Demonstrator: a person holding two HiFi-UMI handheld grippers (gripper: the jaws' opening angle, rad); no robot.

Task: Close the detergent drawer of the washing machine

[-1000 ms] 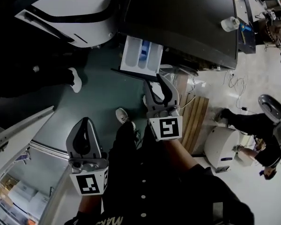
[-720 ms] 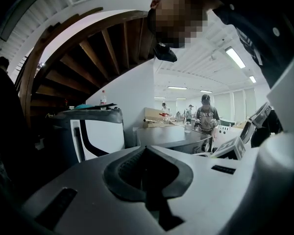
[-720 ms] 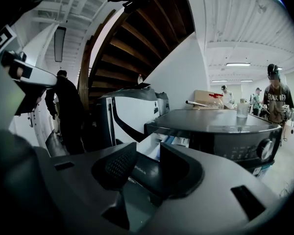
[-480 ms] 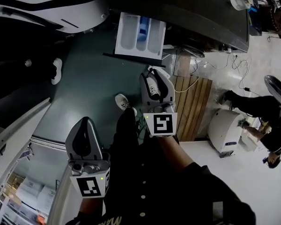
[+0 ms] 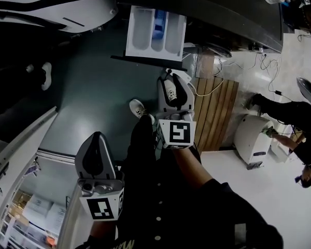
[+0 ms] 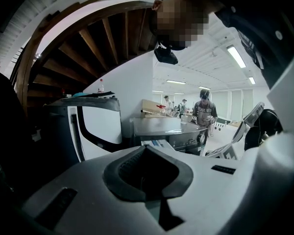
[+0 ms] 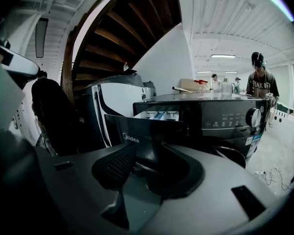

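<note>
Sticking out from the front of the dark grey washing machine (image 5: 223,14), the white plastic detergent drawer (image 5: 154,31) with three troughs and a blue part is hanging wide open over the green floor (image 5: 93,97). Its dark front panel (image 7: 137,133) is facing the tools.

The right tool (image 5: 174,79) is pointing at the drawer from just below it in the head view, near it but not touching. Its two jaws have just been opening and are standing spread apart, with nothing between them. In the right gripper view the panel is showing through the gap, a little way ahead.

The left tool (image 5: 96,136) is hanging lower and to the left in the head view, well apart from the drawer. Its jaws are pressing together at the tips, pinching nothing.

A big white machine with black stripes (image 5: 52,4) is standing beside the washing machine.
</note>
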